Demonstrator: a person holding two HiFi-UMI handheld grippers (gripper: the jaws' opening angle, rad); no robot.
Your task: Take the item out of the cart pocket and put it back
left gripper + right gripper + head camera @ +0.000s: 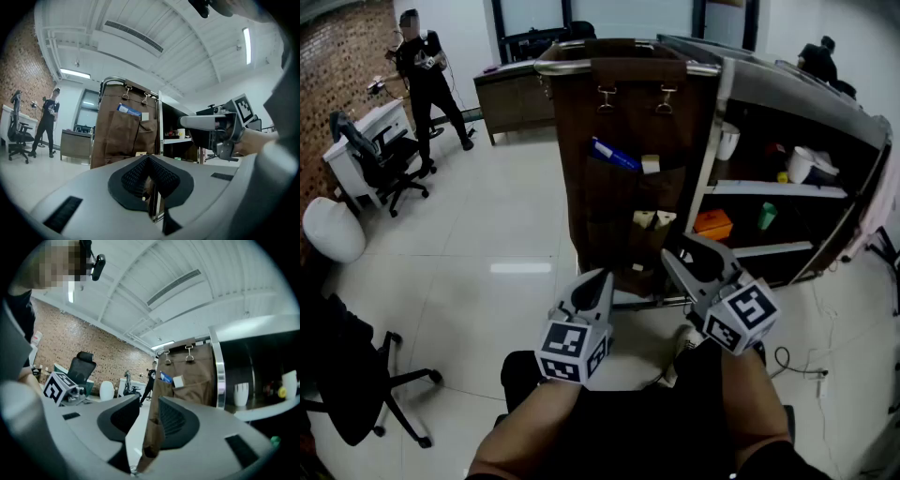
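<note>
The blue packet stands in the cart's upper pocket, likely light and flat; we would pinch its protruding end; the right gripper is spread and empty, the left gripper apparently pressed together

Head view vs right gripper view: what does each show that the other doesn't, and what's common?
Only the head view: the marker cube on the right claw, an orange box on a cart shelf, and floor cables.
Only the right gripper view: the long ceiling vent and the head camera.
Both: the brown hanging pockets, the blue item sticking out of the top pocket, a white cup, the standing person, and the cube on the left claw.
</note>
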